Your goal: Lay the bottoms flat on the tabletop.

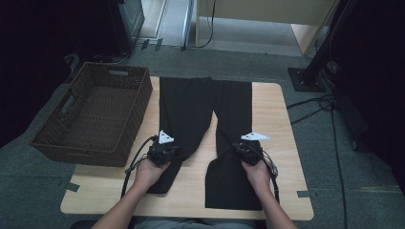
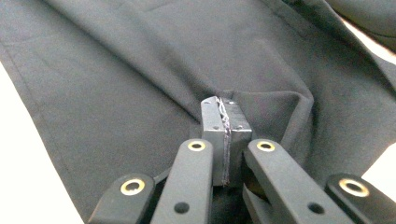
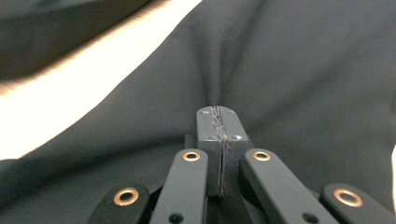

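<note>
A pair of black trousers (image 1: 191, 109) lies flat on the wooden table (image 1: 282, 124), waist at the far edge and legs toward the person. My left gripper (image 1: 161, 153) rests on the left leg near its inner edge. In the left gripper view its jaws (image 2: 223, 112) are shut, with a puckered fold of the trousers (image 2: 140, 70) pinched at the tips. My right gripper (image 1: 248, 149) sits on the right leg. The right gripper view shows its jaws (image 3: 217, 116) shut too, and the cloth (image 3: 303, 70) draws up in a ridge into them.
A dark woven basket (image 1: 95, 112) stands at the table's left side, partly over its edge. Bare tabletop lies between the two trouser legs and along the right edge. Cables and a stand base (image 1: 305, 78) lie on the grey carpet beyond the far right corner.
</note>
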A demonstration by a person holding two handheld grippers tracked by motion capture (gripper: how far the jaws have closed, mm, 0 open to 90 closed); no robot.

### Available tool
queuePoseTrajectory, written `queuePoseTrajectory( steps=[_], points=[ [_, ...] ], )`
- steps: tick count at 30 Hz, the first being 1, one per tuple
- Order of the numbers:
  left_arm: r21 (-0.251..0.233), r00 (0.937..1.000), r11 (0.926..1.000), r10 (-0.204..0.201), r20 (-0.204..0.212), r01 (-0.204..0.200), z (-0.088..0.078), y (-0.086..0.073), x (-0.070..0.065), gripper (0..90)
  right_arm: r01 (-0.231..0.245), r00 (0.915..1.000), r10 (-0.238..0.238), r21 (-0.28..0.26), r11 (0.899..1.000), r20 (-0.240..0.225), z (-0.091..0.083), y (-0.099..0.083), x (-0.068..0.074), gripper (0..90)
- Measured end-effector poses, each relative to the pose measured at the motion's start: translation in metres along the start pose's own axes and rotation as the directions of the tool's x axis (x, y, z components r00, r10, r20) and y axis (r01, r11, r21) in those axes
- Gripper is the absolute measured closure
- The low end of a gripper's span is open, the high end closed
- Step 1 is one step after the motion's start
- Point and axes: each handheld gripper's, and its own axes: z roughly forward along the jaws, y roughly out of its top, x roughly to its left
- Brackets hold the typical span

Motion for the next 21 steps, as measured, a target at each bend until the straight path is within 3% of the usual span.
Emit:
queuePoseTrajectory(
  steps=[2,5,9,11,12,13,16,18,21],
  points=[
    [-0.001,0.9996,0.9997,-0.024,0.015,0.024,-0.001,-0.001,0.001,90.0,-0.03,0.9995,0.03,0.003,1.0,-0.005,-0.007,-0.001,-0.005,89.7],
    [0.023,0.9982,0.9987,-0.046,0.039,0.045,-0.003,-0.001,0.001,90.0,-0.017,0.9998,0.017,0.03,0.999,0.007,-0.01,-0.003,-0.008,90.0],
    [0.035,0.998,0.9985,-0.043,0.047,0.042,-0.007,-0.002,-0.002,88.2,0.057,0.9983,-0.057,0.053,0.997,0.002,-0.013,-0.006,-0.001,90.0],
    [0.032,0.9935,0.9976,-0.064,0.094,0.062,-0.01,0.003,-0.002,76.4,0.101,0.9944,-0.103,0.067,0.993,0.022,-0.015,-0.007,0.005,90.0],
    [0.028,0.9933,0.998,-0.06,0.099,0.057,-0.012,0.006,-0.002,66.2,0.102,0.9943,-0.104,0.071,0.992,0.022,-0.016,-0.008,0.006,90.0],
    [0.02,0.9939,0.9987,-0.049,0.099,0.047,-0.015,0.011,-0.002,63.6,0.101,0.9945,-0.103,0.071,0.992,0.02,-0.016,-0.008,0.006,90.0],
    [-0.013,0.9953,0.9984,-0.054,0.081,0.055,-0.021,0.025,0.002,53.6,0.085,0.9963,-0.085,0.059,0.995,0.008,-0.017,-0.011,0.004,90.0],
    [-0.028,0.9949,0.9975,-0.063,0.079,0.066,-0.022,0.029,0.005,52.8,0.083,0.9965,-0.083,0.057,0.995,0.006,-0.017,-0.011,0.004,90.0],
    [-0.01,0.9985,0.9985,-0.054,0.006,0.054,-0.005,0.048,0.017,44.0,0.088,0.9961,-0.089,0.05,0.995,0.005,-0.018,-0.012,0.004,90.0]
  ],
)
